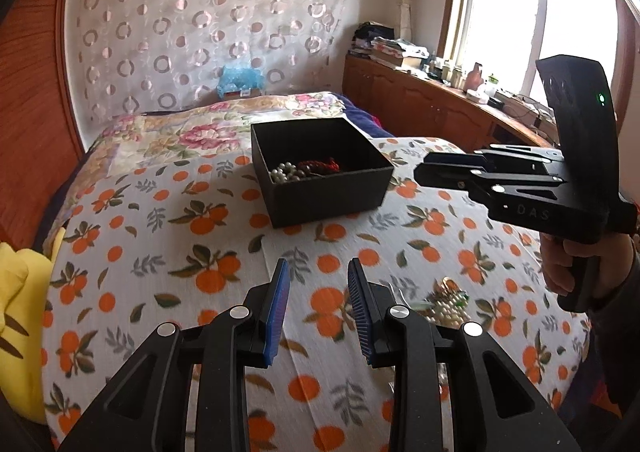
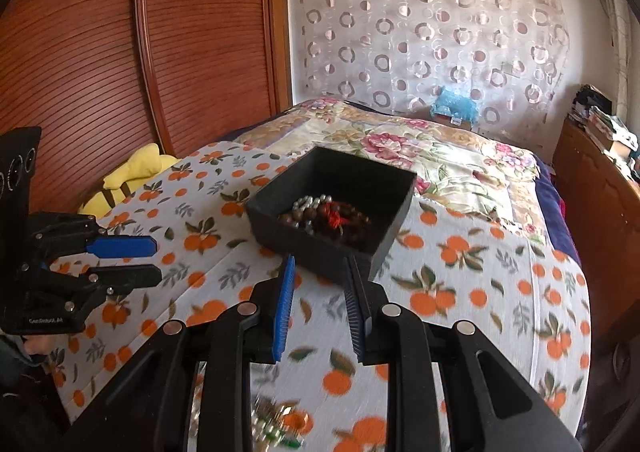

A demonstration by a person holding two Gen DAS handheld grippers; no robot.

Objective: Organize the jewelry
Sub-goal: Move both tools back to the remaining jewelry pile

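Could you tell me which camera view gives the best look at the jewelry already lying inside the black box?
The right wrist view: it looks down into the black box, showing the jewelry as pearls, red cord and brown beads. The left wrist view sees the jewelry from lower, half hidden by the box's near wall.

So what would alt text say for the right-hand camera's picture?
An open black box holding pearls and dark beads sits on an orange-print bedspread. The right gripper, empty, points at it; the left gripper hovers nearby, and loose jewelry lies below.

Right gripper [image 1: 424,172] reads "DAS"; left gripper [image 2: 156,260] "GenRobot.AI".
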